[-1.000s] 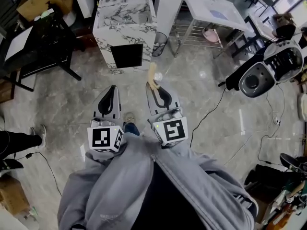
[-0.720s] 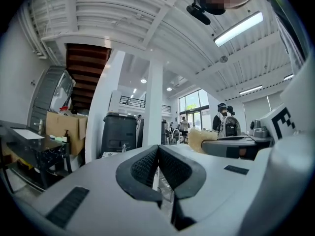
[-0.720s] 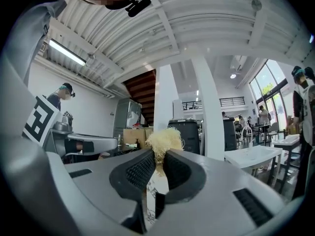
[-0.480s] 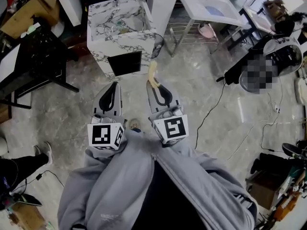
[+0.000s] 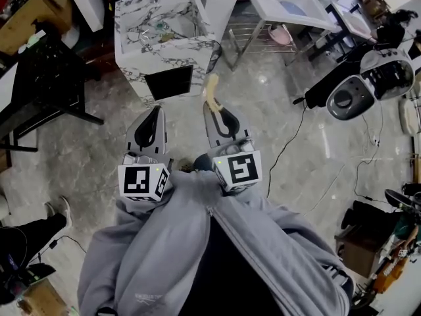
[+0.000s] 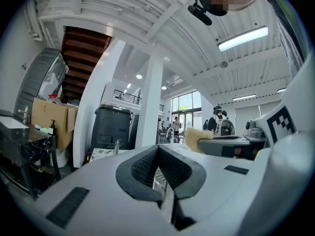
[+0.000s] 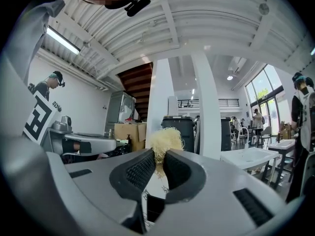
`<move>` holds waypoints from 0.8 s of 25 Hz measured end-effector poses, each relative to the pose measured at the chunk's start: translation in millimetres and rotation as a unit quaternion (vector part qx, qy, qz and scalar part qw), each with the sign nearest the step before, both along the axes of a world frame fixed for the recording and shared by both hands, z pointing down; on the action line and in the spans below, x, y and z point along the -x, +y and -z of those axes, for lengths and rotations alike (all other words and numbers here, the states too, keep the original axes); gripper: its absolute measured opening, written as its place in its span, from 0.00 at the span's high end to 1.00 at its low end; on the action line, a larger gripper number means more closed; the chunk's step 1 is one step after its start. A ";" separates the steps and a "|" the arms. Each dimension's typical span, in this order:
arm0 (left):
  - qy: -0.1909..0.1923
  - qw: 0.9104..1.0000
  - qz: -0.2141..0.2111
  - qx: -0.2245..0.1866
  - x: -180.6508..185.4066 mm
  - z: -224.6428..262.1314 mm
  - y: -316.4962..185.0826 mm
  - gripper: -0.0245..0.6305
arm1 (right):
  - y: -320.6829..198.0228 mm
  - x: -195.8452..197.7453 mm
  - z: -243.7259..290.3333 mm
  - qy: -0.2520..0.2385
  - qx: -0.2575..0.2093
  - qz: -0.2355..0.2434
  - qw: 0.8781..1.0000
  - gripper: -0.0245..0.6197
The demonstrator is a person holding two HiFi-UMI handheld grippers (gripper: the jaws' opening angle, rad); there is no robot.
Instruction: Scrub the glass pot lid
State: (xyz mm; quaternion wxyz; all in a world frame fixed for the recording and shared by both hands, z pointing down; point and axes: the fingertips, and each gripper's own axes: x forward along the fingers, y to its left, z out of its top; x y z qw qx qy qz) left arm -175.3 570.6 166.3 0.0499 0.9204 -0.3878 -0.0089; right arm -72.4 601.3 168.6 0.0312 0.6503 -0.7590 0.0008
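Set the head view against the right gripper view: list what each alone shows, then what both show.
Head view only: the sink basin from above, a cable on the floor, and the right gripper's marker cube.
Right gripper view only: the ceiling, the stairs, a white pillar, and distant people.
Both: the right gripper shut on the pale scrubber, with the left gripper beside it.

sink unit (image 5: 131,70) ahead of scrubber (image 5: 210,88)
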 end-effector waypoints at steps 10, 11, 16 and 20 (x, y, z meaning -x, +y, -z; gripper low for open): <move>0.011 1.000 0.010 -0.013 9.4 4.7 -36.9 0.94 | -41.6 8.2 8.4 0.004 -0.025 0.012 1.000 0.88; 0.012 1.000 0.011 -0.015 10.1 4.5 -41.1 0.94 | -47.4 10.2 9.5 0.007 -0.027 0.017 0.999 0.88; 0.018 0.999 0.016 -0.024 12.7 2.3 -67.6 0.94 | -76.7 16.1 13.8 0.020 -0.046 0.032 0.998 0.88; 0.021 0.999 0.022 -0.026 0.0 -0.8 -101.0 0.94 | -108.3 2.5 7.2 0.024 -0.041 0.038 0.998 0.88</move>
